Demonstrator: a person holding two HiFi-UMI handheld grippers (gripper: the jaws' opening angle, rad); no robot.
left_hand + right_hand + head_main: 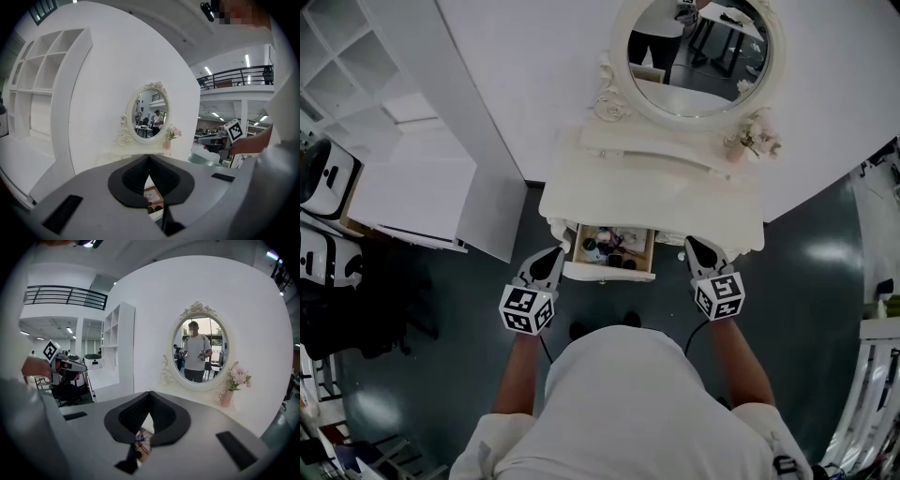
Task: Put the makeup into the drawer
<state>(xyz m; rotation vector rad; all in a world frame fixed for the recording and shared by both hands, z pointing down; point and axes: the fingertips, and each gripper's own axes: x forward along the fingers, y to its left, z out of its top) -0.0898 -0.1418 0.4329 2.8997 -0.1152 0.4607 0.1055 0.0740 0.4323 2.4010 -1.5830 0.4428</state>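
Note:
The drawer (609,274) of the white dressing table (656,195) stands pulled out, with several small makeup items (609,247) lying inside it. My left gripper (553,255) hovers just left of the drawer front, jaws shut and empty. My right gripper (694,247) is to the right of the drawer, near the table's front edge, also shut with nothing in it. In the left gripper view the closed jaws (149,157) frame a glimpse of the drawer (153,195). In the right gripper view the closed jaws (150,393) show the makeup (140,442) below them.
An oval mirror (698,56) rises at the back of the table, with a small vase of pink flowers (756,139) to its right. A white shelf unit (412,122) stands to the left. Dark floor surrounds the table.

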